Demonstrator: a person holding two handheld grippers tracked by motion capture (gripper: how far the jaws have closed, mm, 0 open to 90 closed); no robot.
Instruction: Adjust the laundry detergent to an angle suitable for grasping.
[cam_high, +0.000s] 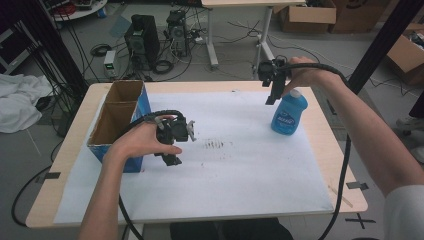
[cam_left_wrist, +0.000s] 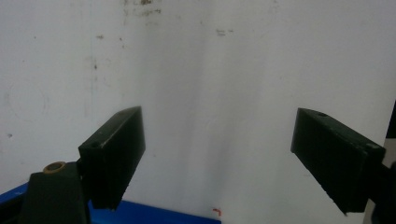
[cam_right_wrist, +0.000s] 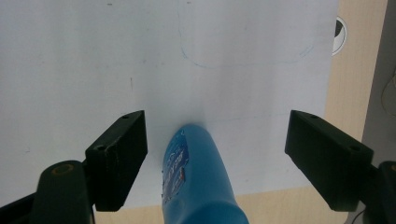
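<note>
High view: bottle stands upright at the surface's far right, directly under the right gripper. Its fingers are spread, straddling the bottle without contact. Left gripper, also spread, idles by the box, well apart.

Grey floor, tangled cables
</note>
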